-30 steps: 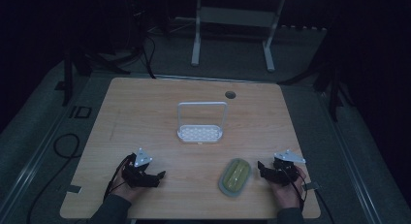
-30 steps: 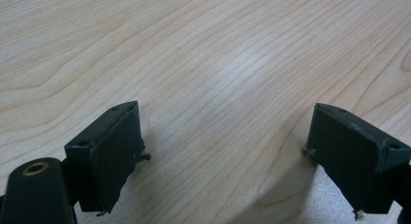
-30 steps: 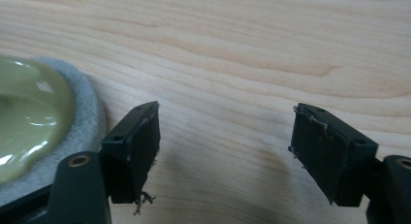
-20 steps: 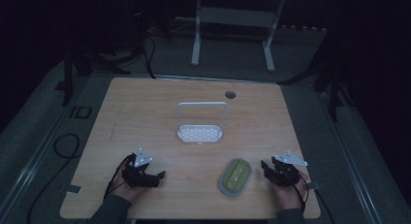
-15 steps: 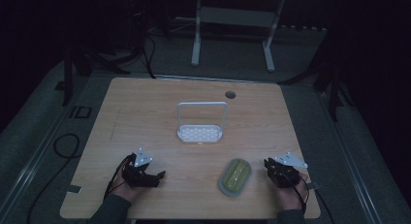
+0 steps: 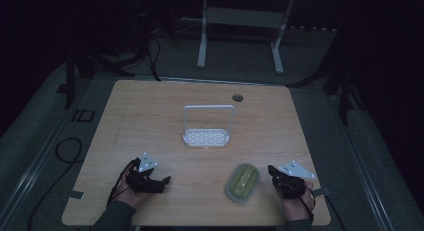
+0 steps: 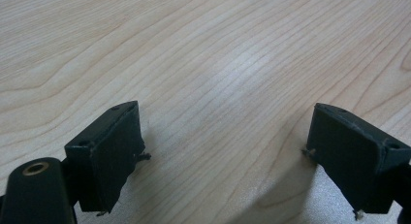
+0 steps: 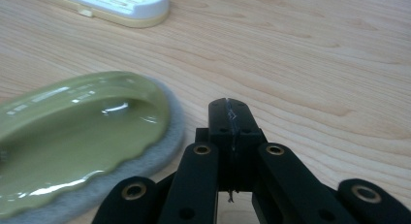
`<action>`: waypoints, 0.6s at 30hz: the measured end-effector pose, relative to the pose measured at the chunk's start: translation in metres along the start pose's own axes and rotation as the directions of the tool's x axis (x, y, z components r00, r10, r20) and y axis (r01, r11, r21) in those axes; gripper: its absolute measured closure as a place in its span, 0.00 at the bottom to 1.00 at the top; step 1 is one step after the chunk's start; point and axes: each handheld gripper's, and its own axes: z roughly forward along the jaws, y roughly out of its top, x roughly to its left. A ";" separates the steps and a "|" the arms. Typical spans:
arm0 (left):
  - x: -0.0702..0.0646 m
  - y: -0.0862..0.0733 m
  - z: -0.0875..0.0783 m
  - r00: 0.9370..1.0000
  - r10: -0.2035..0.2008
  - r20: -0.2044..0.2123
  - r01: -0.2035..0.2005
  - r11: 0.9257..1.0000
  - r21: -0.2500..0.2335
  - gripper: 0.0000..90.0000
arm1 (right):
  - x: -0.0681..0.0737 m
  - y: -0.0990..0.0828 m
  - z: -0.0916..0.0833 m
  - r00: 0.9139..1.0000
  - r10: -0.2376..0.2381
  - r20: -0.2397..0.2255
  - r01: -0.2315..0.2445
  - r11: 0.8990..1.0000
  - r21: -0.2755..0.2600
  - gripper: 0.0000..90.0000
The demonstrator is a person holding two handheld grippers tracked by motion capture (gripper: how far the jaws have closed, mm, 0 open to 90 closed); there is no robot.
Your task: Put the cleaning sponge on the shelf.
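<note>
I hold my left gripper (image 6: 161, 181) low over the near left part of the wooden table (image 6: 150, 116), its jaws spread wide with nothing between them; in the left gripper view only bare wood grain lies in the gap between the two black pads (image 7: 109, 153). My left hand (image 6: 127, 191) wraps the gripper from behind, and its cable trails off the near edge.

My right gripper (image 6: 274, 171) sits near the right front corner, its jaws pressed fully together and gripping nothing (the seam between them is a thin line in the right gripper view (image 8: 229, 118)). Just beside its tip, to the left, lies an olive-green oval dish (image 6: 243, 178) resting on a grey felt pad (image 8: 155, 153), close but apart from the jaws.

Farther back, around the middle of the table, stands a white perforated tray (image 6: 206, 138) with a tall upright hoop handle (image 6: 208, 107). A round cable hole (image 6: 237, 97) sits near the far edge.
</note>
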 end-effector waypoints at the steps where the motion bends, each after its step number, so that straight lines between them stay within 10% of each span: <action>1: 0.000 0.000 0.000 1.000 -0.001 0.000 0.001 1.000 0.000 0.14 | 0.002 0.001 -0.001 1.000 -0.001 -0.003 0.001 1.000 -0.004 1.00; 18: 0.000 0.000 0.000 1.000 0.000 0.000 0.000 1.000 0.000 0.14 | 0.029 0.012 -0.014 0.996 0.004 -0.084 -0.008 0.999 -0.038 1.00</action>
